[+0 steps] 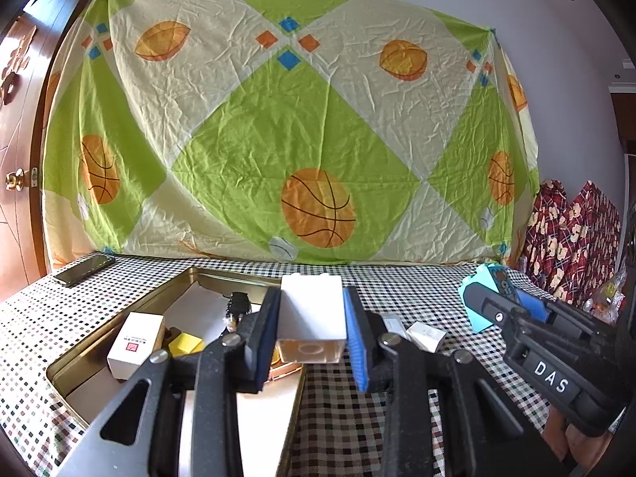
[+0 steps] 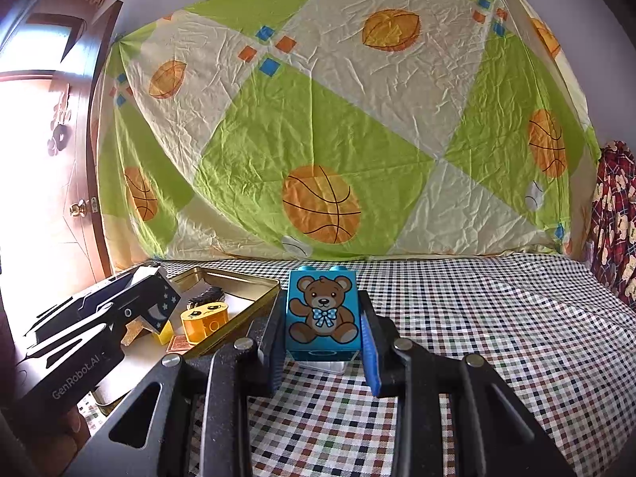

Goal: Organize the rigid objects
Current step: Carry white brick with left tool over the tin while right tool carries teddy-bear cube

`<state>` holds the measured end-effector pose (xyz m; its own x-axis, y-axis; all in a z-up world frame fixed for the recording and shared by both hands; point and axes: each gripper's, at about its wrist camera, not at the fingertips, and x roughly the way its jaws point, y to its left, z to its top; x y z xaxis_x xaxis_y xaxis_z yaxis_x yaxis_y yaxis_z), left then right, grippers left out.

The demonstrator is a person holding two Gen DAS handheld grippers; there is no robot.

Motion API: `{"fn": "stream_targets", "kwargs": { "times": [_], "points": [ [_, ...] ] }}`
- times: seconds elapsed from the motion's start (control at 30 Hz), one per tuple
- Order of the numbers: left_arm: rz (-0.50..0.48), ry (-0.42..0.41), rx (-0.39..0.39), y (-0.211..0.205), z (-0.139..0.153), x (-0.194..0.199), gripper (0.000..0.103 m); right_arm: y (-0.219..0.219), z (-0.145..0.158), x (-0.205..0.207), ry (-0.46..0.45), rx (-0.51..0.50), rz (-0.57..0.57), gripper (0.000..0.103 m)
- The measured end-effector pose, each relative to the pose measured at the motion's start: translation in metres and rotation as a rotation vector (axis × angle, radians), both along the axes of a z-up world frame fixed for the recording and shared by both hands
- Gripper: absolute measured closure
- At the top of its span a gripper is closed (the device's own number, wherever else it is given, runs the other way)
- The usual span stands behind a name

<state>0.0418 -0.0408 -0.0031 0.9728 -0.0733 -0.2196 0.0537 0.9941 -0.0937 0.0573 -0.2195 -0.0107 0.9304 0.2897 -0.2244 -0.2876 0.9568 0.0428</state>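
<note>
While left tongs [image 1: 312, 332] clamp white block [image 1: 312, 310], right tongs [image 2: 322, 348] clamp bear block [image 2: 322, 312].

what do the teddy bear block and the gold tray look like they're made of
Teddy bear block: likely moulded plastic, smooth and slightly glossy, with studs on top and a printed bear, held in the right gripper.
Gold tray: probably thin metal tin, with shiny reflective walls and a rolled rim.

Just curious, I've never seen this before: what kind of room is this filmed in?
Probably a home room: a wooden door with a brass knob, a sports-print bedsheet hung as backdrop, and a checkered tablecloth.
</note>
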Motion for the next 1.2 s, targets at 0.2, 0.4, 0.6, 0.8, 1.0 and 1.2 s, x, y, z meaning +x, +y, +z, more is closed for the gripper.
{"fn": "stream_targets", "kwargs": {
  "times": [0.2,0.4,0.6,0.8,1.0,1.2],
  "points": [
    [0.009,-0.004,-0.006,0.006,0.000,-0.003,0.072,0.015,0.000,-0.002,-0.006,-0.018,0.029,0.069],
    [0.016,-0.002,-0.020,0.015,0.000,-0.004,0.072,0.027,-0.001,-0.003,-0.004,-0.029,0.055,0.069],
    [0.033,-0.003,-0.019,0.023,0.001,-0.007,0.073,0.035,-0.001,-0.002,-0.001,-0.036,0.074,0.069],
    [0.054,0.002,-0.033,0.035,0.000,-0.006,0.073,0.046,-0.001,-0.002,0.000,-0.047,0.092,0.069],
    [0.066,0.009,-0.041,0.044,-0.001,-0.006,0.072,0.057,-0.002,-0.001,0.003,-0.059,0.111,0.069],
    [0.085,0.013,-0.041,0.052,0.000,-0.006,0.073,0.068,-0.002,0.000,0.006,-0.069,0.133,0.069]
  ]
}}
